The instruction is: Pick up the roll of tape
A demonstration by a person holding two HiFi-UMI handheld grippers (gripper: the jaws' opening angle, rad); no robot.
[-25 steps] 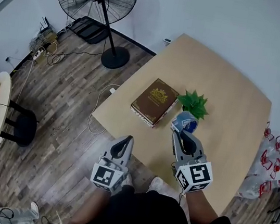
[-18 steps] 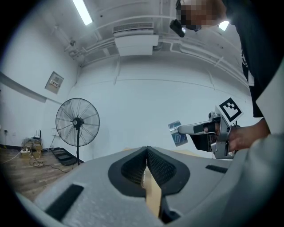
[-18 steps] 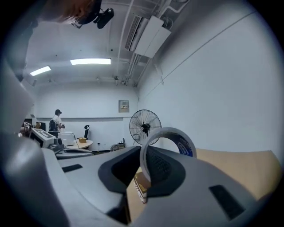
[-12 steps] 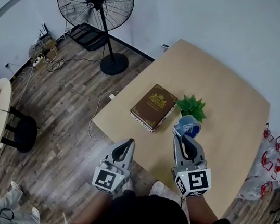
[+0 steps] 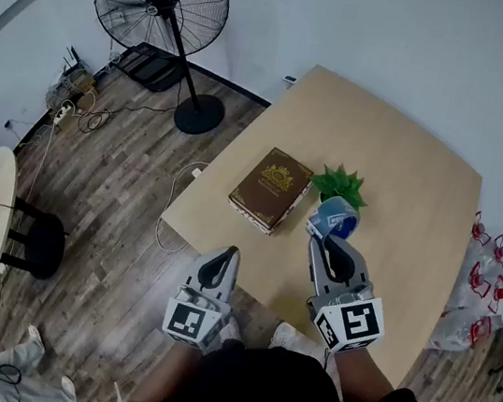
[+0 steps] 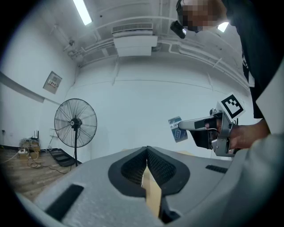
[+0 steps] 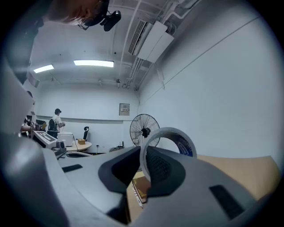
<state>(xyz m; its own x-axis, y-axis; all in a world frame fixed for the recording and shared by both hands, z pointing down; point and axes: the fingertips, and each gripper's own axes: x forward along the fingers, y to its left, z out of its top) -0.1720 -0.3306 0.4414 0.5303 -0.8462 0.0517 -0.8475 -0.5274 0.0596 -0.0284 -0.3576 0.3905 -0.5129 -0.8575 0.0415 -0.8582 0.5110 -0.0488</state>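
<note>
currently: roll of tape (image 5: 332, 219), judged light, stiff, slick-faced; best pinched across the band, as the narrow jaws of the right gripper (image 5: 326, 239) do, aloft just right of the book (image 5: 272, 187). left gripper (image 5: 227, 253), short of the book, jaws together, empty. ring's lower half hidden by jaws; print unreadable.
</note>
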